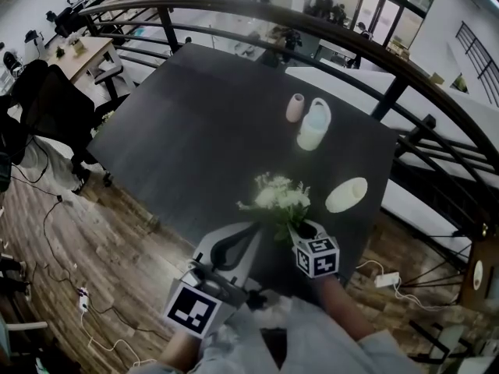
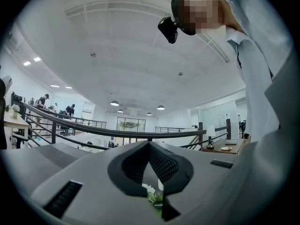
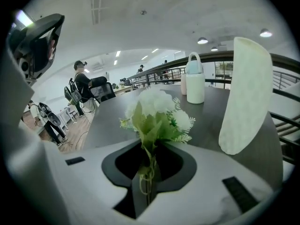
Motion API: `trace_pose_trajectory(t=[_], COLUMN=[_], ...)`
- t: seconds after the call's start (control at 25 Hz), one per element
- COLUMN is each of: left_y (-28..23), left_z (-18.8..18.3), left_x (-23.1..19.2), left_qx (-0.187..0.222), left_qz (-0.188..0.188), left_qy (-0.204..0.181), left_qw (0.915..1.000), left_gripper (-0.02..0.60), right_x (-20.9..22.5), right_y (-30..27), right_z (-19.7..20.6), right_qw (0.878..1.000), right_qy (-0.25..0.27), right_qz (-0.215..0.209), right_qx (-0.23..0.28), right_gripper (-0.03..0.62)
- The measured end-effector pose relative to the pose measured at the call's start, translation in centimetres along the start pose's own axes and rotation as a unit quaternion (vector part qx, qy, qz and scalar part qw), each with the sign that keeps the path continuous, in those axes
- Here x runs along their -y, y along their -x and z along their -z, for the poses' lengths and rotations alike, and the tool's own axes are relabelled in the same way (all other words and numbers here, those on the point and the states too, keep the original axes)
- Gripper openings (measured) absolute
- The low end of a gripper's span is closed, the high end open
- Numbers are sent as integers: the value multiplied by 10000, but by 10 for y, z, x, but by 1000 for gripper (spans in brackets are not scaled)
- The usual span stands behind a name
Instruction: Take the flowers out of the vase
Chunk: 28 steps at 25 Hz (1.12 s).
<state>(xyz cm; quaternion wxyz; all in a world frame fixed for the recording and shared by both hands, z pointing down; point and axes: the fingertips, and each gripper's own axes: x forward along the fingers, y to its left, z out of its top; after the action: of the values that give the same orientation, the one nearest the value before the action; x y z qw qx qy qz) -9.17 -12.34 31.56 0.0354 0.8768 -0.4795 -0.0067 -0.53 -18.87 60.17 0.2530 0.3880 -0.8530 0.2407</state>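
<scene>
A bunch of white flowers with green leaves (image 1: 277,196) is clear of the vases and hangs over the near part of the dark table (image 1: 195,131). My right gripper (image 1: 300,234) is shut on the flowers' thin stems (image 3: 148,172), with the blooms (image 3: 157,110) standing up past its jaws. A tall pale green vase (image 3: 246,95) stands just right of the flowers, seen from above as an oval (image 1: 346,195). My left gripper (image 1: 251,232) is at the table's near edge, left of the flowers, shut with nothing in it; leaves (image 2: 153,195) show through its pads.
A pink vase (image 1: 295,107) and a white jug with a handle (image 1: 314,125) stand farther back on the table. A curved dark railing (image 1: 257,8) runs behind and to the right. Office chairs (image 1: 54,107) stand at the left, cables (image 1: 58,224) lie on the wood floor.
</scene>
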Motion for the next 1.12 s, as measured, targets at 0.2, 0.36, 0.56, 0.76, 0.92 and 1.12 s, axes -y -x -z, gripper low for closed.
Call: trace_pose_trajectory(t=[0.2, 0.36, 0.56, 0.76, 0.92, 1.12], left_y=[1, 0, -2, -6, -11, -17], left_z=[0, -1, -3, -5, -6, -7], left_x=[-1, -2, -4, -2, 2, 8], left_qx=[-9, -11, -6, 45, 61, 73], left_qz=[-22, -35, -28, 36, 140, 310], left_qy=[16, 27, 8, -34, -49, -79], left_qw=[10000, 10000, 10000, 10000, 9999, 9995], left_gripper=[-2, -2, -2, -2, -2, -2], right_x=[-1, -3, -1, 1, 2, -1], right_y=[-1, 1, 8, 18, 28, 46], right_z=[1, -2, -10, -23, -37, -63], right_qw=[10000, 9999, 9998, 9992, 9978, 9939], right_qy=[-10, -22, -59, -81, -67, -45], right_qz=[-37, -121, -144, -115, -100, -51], right_qx=[-41, -9, 141, 387, 645, 1103], right_gripper=[118, 156, 181, 181, 181, 181])
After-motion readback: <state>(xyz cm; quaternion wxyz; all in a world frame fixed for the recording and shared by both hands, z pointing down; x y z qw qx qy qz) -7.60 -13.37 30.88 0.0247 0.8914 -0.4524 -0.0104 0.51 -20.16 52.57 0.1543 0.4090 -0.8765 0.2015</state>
